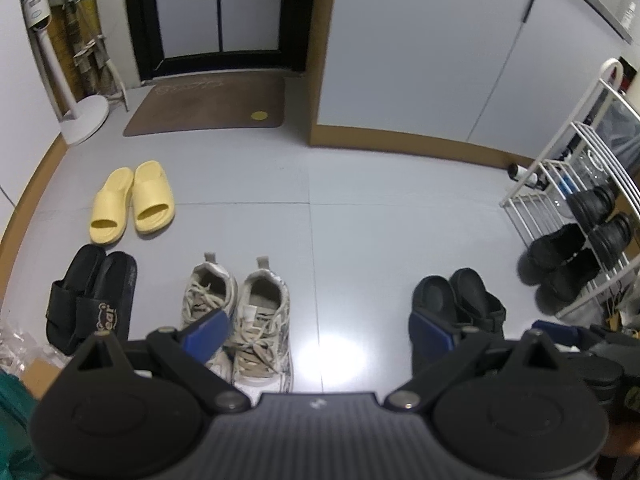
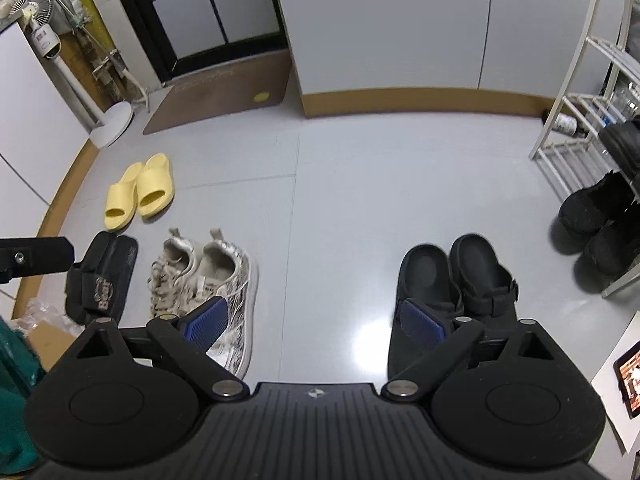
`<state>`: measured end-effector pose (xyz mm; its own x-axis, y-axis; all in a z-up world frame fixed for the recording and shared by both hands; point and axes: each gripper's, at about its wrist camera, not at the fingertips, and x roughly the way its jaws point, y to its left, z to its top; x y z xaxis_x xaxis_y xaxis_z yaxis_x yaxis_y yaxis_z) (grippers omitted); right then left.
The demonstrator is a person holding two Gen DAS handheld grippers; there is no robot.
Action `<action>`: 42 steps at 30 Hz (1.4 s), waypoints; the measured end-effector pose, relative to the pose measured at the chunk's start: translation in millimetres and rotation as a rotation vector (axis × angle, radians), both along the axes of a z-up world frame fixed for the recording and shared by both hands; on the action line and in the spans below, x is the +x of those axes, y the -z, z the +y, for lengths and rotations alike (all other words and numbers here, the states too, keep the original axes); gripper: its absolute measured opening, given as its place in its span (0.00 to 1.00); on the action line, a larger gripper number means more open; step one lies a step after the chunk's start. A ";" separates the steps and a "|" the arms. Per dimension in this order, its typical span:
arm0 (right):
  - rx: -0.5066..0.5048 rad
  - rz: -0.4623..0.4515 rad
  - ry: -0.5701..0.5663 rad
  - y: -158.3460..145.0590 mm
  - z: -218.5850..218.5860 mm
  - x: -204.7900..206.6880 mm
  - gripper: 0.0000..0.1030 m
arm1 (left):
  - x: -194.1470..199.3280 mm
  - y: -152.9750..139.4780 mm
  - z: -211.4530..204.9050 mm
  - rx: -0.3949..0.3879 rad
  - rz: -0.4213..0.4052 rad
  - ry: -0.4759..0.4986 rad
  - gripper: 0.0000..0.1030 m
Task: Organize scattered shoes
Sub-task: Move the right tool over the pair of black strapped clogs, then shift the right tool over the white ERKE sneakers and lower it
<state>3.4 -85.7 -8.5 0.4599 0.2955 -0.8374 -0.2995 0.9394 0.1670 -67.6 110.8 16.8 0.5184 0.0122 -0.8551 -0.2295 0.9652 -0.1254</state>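
Observation:
Pairs of shoes stand side by side on the grey floor. Yellow slides [image 1: 134, 200] [image 2: 140, 190] lie far left. Black slides [image 1: 90, 302] [image 2: 100, 280] lie near left. Beige sneakers [image 1: 240, 312] [image 2: 204, 280] sit in the middle. Black clogs [image 1: 460, 304] [image 2: 456, 280] sit to the right. Black shoes [image 1: 560, 256] [image 2: 596, 220] rest by the white rack [image 1: 576, 148] [image 2: 576, 96]. My left gripper [image 1: 320, 336] is open and empty above the floor between sneakers and clogs. My right gripper [image 2: 316, 324] is open and empty over the same gap.
A brown doormat [image 1: 208, 106] [image 2: 224, 88] lies before a dark door at the back. A white fan stand [image 1: 82, 118] [image 2: 110, 124] is at far left. More black shoes [image 1: 596, 216] sit on the rack. A tablet [image 2: 630, 372] lies at right.

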 end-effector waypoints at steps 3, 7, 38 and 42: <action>-0.010 -0.051 -0.020 2.6 6.8 -2.7 0.94 | -1.5 1.1 4.4 -0.015 0.002 0.007 0.95; 0.064 -0.065 0.040 17.9 10.6 -2.7 0.94 | -4.3 5.6 15.3 -0.009 0.017 -0.023 0.95; 0.217 -0.134 0.116 159.5 105.9 29.3 0.65 | 39.9 41.3 62.8 0.022 0.131 -0.168 0.95; 0.200 -0.138 0.087 174.6 119.5 19.6 0.65 | 42.3 46.2 66.4 0.068 0.153 -0.164 0.95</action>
<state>23.0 33.8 -183.1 0.5964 0.4035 -0.6938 -0.2523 0.9149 0.3152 -25.3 177.2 -29.5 0.3691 0.1456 -0.9179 -0.3953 0.9185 -0.0132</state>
